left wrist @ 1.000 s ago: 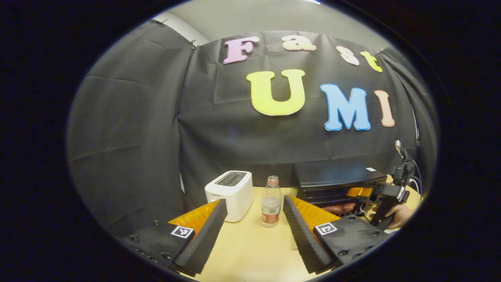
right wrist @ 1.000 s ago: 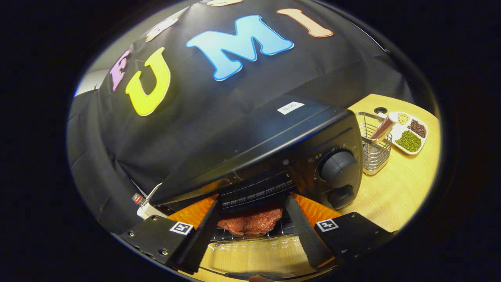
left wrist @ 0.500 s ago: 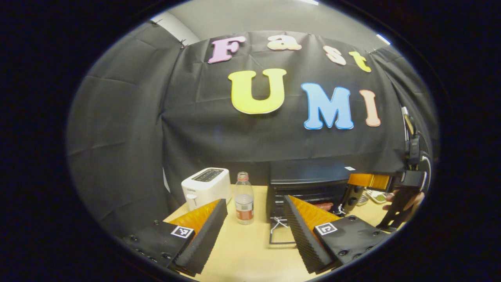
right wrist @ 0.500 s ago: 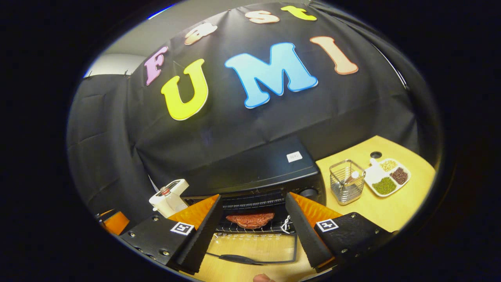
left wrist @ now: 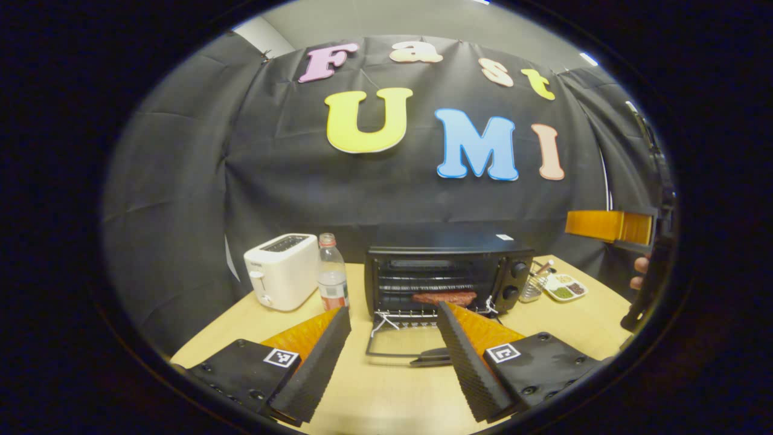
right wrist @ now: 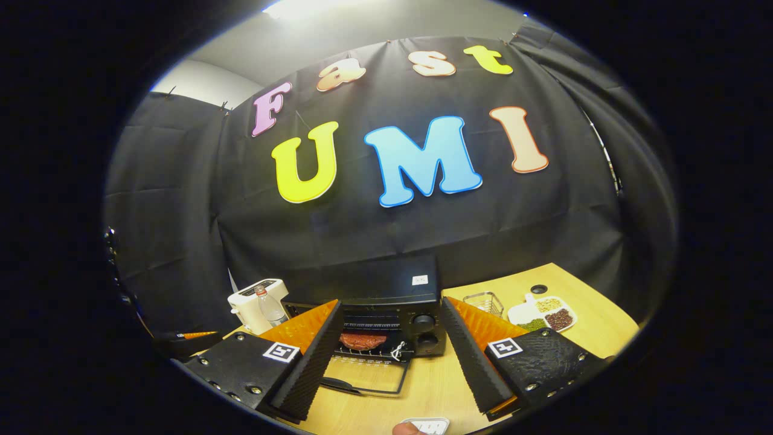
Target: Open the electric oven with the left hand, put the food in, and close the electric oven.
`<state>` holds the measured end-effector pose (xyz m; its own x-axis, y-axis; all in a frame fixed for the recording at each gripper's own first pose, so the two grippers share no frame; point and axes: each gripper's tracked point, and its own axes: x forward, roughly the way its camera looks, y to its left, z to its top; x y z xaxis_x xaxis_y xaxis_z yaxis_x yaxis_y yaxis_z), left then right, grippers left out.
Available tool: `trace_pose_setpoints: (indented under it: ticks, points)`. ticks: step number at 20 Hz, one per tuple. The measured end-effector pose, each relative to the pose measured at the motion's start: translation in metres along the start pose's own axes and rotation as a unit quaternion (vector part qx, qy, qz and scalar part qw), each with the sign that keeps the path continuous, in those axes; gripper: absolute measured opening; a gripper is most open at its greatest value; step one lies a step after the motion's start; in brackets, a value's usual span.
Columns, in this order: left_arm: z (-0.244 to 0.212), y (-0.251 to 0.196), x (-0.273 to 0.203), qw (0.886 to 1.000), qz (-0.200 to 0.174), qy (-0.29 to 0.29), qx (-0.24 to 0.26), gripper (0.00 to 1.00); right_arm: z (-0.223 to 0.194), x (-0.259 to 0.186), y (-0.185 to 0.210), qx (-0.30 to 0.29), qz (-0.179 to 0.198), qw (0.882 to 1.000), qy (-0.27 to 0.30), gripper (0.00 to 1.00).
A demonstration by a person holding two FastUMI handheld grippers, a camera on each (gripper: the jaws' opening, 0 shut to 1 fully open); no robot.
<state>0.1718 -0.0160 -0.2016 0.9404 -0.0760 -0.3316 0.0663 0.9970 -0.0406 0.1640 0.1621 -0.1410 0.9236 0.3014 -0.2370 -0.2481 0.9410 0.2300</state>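
Gaping wide, empty: left gripper jaws | right gripper jaws likewise | oven door down

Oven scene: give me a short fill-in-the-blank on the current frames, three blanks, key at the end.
1. The oven door is ____.
2. The food lies on the ____ inside the oven.
3. The bottle stands between the oven and the ____.
Missing words: open; rack; toaster
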Motion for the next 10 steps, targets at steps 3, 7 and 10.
trace_pose_setpoints:
  ticks: [3,7,10]
  points:
    - [-0.024,-0.019,0.009,1.000,-0.016,0.027,0.002,1.00,0.001,-0.018,-0.014,-0.016,-0.020,1.000,-0.006,0.98]
    - [-0.069,-0.043,0.025,0.995,-0.044,0.094,-0.003,0.97,-0.005,-0.033,-0.037,-0.013,-0.044,0.999,0.008,0.98]
    - [-0.101,-0.055,0.038,0.988,-0.057,0.146,-0.013,0.98,-0.006,-0.042,-0.055,-0.021,-0.068,0.997,0.010,0.98]
